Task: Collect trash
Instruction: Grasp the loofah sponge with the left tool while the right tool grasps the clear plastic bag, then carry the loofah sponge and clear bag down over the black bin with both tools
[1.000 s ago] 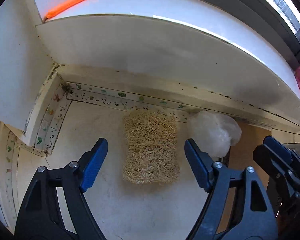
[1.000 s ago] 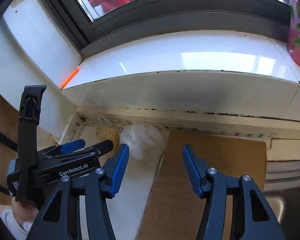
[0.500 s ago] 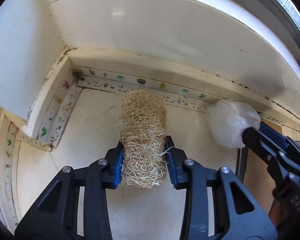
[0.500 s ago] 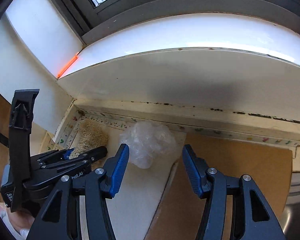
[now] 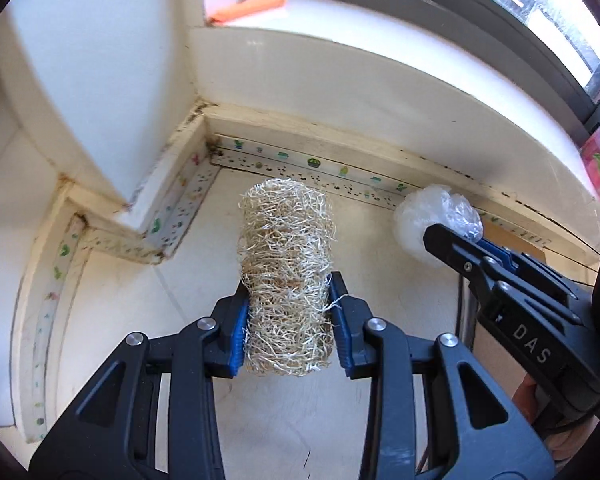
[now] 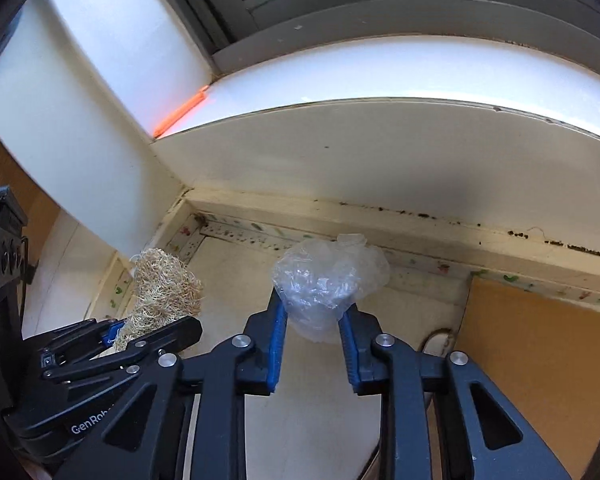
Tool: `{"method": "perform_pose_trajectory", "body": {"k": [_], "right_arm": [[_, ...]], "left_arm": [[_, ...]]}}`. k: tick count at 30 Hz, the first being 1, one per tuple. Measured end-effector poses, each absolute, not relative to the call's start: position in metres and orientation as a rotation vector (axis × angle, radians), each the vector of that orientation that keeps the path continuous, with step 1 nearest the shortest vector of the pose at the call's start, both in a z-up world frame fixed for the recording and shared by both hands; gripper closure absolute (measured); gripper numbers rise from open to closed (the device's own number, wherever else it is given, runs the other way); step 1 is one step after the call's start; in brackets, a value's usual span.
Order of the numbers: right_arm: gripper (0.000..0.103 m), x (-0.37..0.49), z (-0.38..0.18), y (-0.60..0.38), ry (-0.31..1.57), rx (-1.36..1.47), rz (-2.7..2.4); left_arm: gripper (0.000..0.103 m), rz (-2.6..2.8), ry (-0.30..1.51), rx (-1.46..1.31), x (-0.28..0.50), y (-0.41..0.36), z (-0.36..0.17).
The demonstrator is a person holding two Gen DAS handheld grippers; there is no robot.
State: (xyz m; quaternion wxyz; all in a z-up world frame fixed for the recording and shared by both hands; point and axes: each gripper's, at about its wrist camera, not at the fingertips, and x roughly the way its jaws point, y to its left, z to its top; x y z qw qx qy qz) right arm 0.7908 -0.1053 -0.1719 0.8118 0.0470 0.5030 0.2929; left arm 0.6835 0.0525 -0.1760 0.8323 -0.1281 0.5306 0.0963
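Left wrist: left claw (image 5: 288, 334) pinches wiry loofah roll (image 5: 286, 276); right claw (image 6: 312, 344) closing on crinkled plastic wad (image 6: 328, 280).

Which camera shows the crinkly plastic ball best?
The right wrist camera: the plastic ball sits centre, between the closing right gripper pads. The left wrist view shows it off to the side, partly hidden.

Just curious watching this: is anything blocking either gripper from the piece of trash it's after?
Nothing visible. The left gripper is clamped on the straw-like scrubber, and the right gripper's jaws are closing on the crumpled plastic wrap.
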Motion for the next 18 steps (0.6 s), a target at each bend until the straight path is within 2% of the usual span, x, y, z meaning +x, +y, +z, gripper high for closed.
{"method": "perform_pose_trajectory", "body": {"k": [7,10,18], "right_arm": [[0.081,0.738,-0.138,-0.116,1.058,0.114,0.656],[0.081,0.705,-0.120,-0.127,1.054,0.124,0.675],[0.081,0.586,-0.065,-0.148,1.008,0.111,0.682]], "left_arm": [[0.072,0.192,1.105,-0.269,0.638,0.045,-0.145],[0.072,0.170,1.101,-0.260,0.618,0.053,-0.114],[0.072,0.067,1.051,-0.254,0.516,0.034,-0.059]]}}
